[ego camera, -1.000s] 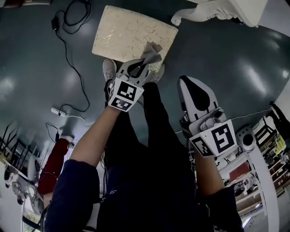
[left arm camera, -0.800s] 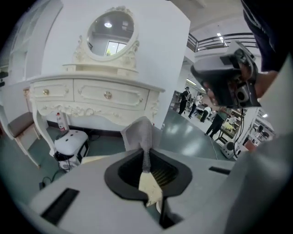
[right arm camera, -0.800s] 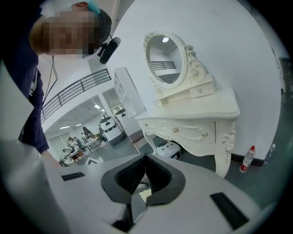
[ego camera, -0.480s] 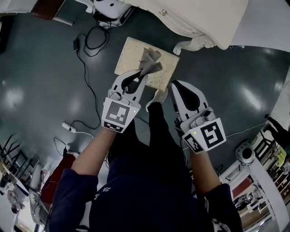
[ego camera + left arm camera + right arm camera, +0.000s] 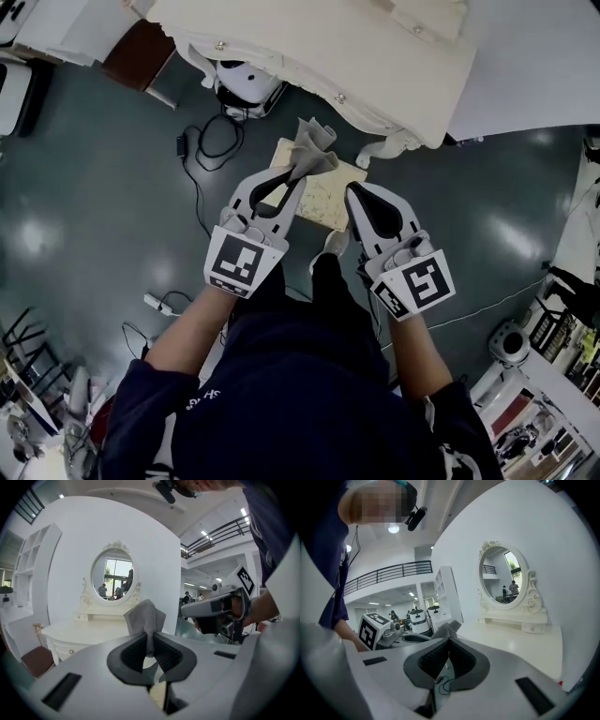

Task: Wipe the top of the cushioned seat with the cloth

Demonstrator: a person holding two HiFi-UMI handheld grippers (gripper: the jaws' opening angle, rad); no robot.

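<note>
The left gripper (image 5: pixel 294 178) has its jaws pressed together on a grey cloth (image 5: pixel 310 150), which bunches in a crumpled tuft past the fingertips. Its own view shows a thin fold pinched between the pads. The right gripper (image 5: pixel 356 195) is closed too, pad against pad, with nothing caught between them (the grey scrap behind its tips is the other gripper's cloth). The cushioned seat (image 5: pixel 328 199) lies below both sets of fingertips, in front of the white dressing table (image 5: pixel 309 37). Its longer side looks to run across the fingers' line. Both grippers point level at the oval mirror (image 5: pixel 112 576), not downward, so the cloth appears well clear of the cushion. My reading is that wiping is not under way, and the left, cloth-bearing gripper needs to tip and drop straight down.
</note>
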